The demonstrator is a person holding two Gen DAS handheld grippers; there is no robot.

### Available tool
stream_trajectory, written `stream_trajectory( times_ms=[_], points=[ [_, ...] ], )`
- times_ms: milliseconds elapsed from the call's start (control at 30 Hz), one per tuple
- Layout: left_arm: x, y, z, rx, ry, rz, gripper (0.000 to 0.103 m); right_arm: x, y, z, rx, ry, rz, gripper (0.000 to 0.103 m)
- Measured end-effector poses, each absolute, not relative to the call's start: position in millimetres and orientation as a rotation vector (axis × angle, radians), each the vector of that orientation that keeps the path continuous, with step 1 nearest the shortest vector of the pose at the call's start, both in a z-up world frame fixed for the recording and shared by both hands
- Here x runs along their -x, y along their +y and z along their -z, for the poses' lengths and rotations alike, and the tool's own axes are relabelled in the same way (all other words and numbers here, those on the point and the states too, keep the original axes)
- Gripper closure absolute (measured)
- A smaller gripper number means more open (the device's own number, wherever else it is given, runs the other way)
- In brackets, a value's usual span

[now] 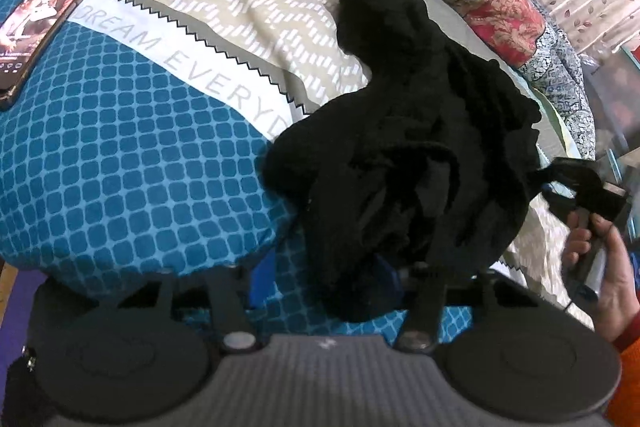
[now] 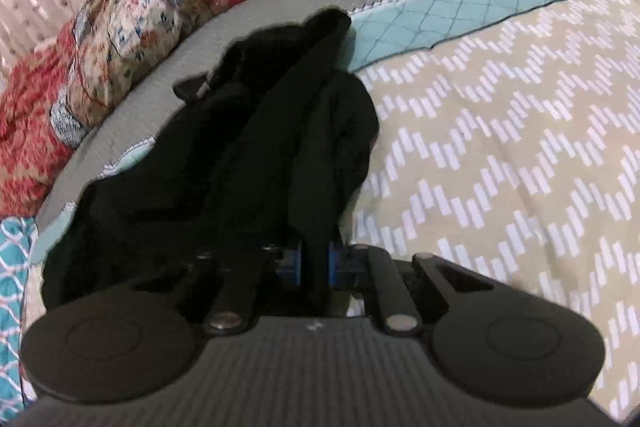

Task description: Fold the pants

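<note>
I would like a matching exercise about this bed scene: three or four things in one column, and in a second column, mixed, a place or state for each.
Things:
1. pants
2. phone
3. right tongs
4. floral quilt

Places or states:
A. lies flat with its screen lit, on the left in the left wrist view
B. bunched against the curtain behind the bed
C. crumpled black heap on the bedspread
D. closed on a fold of black cloth

Pairs: 1-C, 2-A, 3-D, 4-B
</note>
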State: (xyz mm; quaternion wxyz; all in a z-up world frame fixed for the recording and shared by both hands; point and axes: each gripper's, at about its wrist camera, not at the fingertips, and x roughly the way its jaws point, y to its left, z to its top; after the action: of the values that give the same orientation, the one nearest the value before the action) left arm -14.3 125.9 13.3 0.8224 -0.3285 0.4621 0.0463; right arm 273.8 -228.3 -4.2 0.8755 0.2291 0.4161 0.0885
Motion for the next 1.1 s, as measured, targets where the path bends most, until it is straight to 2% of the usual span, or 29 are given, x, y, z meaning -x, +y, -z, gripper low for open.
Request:
stream_trajectory(
  times_ms=[133,300,433,533,633,700,733,767,800,833,900,1000,1100],
  points=[
    [8,130,-8,0.711,0.992,-0.088,0.059,-244,-253,-39,-0.529,0.711,-0.213,0.096],
    [9,131,-5,0.708,0.988,-0.075,0.059,-170,-300,-74,-0.577,0.563,-0.232,0.096],
    [9,134,-2,0.72,0.99,-0.068,0.059,-106,-318,-61,-0.568,0.546,-0.188,0.096],
    [9,135,-3,0.727,0.989,-0.068,0.059,-90,-317,-32,-0.496,0.627,-0.114,0.094],
    [7,133,-4,0.714,0.991,-0.074,0.057,-86,-329,-5,-0.486,0.717,0.002,0.088],
    [6,131,-6,0.705,0.993,-0.077,0.059,-84,-342,-2,-0.529,0.713,0.037,0.077],
    [5,130,-7,0.7,0.993,-0.077,0.06,-83,-348,-5,-0.537,0.692,0.057,0.067],
    [5,130,-8,0.697,0.989,-0.071,0.069,-85,-349,-10,-0.529,0.673,0.065,0.062],
    [5,129,-9,0.7,0.987,-0.051,0.085,-87,-351,-16,-0.514,0.656,0.066,0.061],
    [5,129,-10,0.71,0.987,-0.023,0.087,-88,-352,-23,-0.496,0.635,0.055,0.061],
    [6,127,-13,0.705,0.978,-0.024,0.087,-97,-349,-35,-0.47,0.605,0.024,0.06],
    [7,127,-14,0.699,0.972,-0.02,0.086,-120,-336,-50,-0.422,0.572,-0.034,0.049],
    [7,131,-11,0.718,0.99,-0.042,0.077,-150,-328,-55,-0.36,0.566,-0.091,0.045]
  ],
)
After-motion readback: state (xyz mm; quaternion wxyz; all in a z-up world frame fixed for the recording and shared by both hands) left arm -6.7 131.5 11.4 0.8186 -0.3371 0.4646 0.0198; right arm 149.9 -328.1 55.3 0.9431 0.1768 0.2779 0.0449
